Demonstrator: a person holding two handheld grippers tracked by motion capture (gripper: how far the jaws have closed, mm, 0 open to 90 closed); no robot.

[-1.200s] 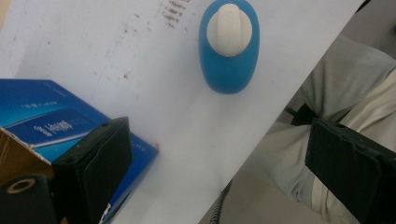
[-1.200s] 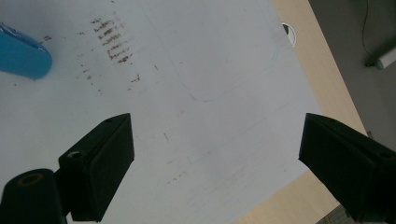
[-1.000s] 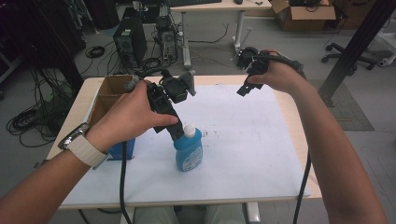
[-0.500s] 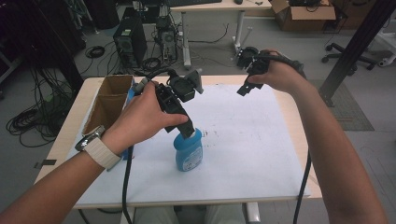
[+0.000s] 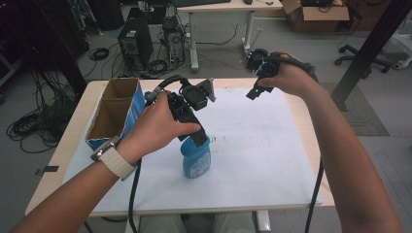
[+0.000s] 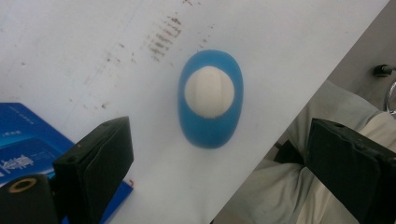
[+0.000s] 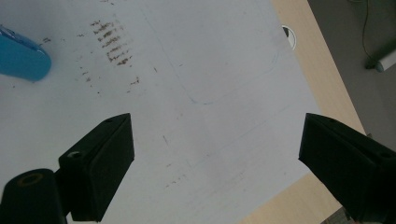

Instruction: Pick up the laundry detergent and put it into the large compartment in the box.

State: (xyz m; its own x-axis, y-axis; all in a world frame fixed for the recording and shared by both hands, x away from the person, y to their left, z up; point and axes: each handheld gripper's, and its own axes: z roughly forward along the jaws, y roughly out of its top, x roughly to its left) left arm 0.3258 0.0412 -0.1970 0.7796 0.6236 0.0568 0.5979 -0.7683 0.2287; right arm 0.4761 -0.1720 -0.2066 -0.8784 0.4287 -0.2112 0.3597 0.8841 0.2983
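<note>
Directly beneath my left tongs [image 6: 215, 163], jaws wide apart, the blue bottle [image 5: 196, 158] stood upright at the tabletop's [image 5: 262, 160] near-middle, white cap [image 6: 209, 91] facing up. My right tongs [image 7: 215, 163], also apart, hovered far right, well away.

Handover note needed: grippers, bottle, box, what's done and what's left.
Left gripper: open, jaws spread wide, hanging straight above the blue bottle, not touching it.
Right gripper: open and holding nothing, raised over the far right part of the table.
Bottle: upright on the white sheet near the table's middle, white cap on.
Cardboard box: at the far left of the table, top open, two compartments; I can see nothing inside from the high view.
Done: nothing gripped yet.
Left: probably lower the left gripper, close on the bottle and move it, perhaps into the box.
</note>
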